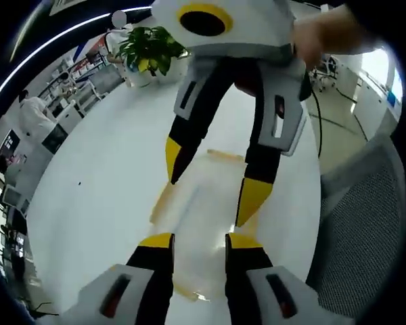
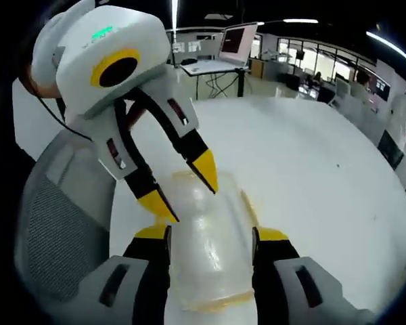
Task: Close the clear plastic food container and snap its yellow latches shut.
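Between the right gripper (image 2: 210, 244) fingers, spread at its sides, lies the container (image 2: 206, 247) on the table (image 2: 311, 169), long axis along them. Left gripper (image 1: 199, 242) fingers are apart over its opposite end.

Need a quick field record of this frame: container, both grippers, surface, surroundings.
container: clear plastic food container with yellow latches, lying on the white table
left hand-held gripper: jaws open, tips over the container's near end
right hand-held gripper: jaws open, straddling the container's sides
grip: whether either gripper touches the container cannot be told
lid state: cannot tell
nearby: mesh chair, potted plant, laptop
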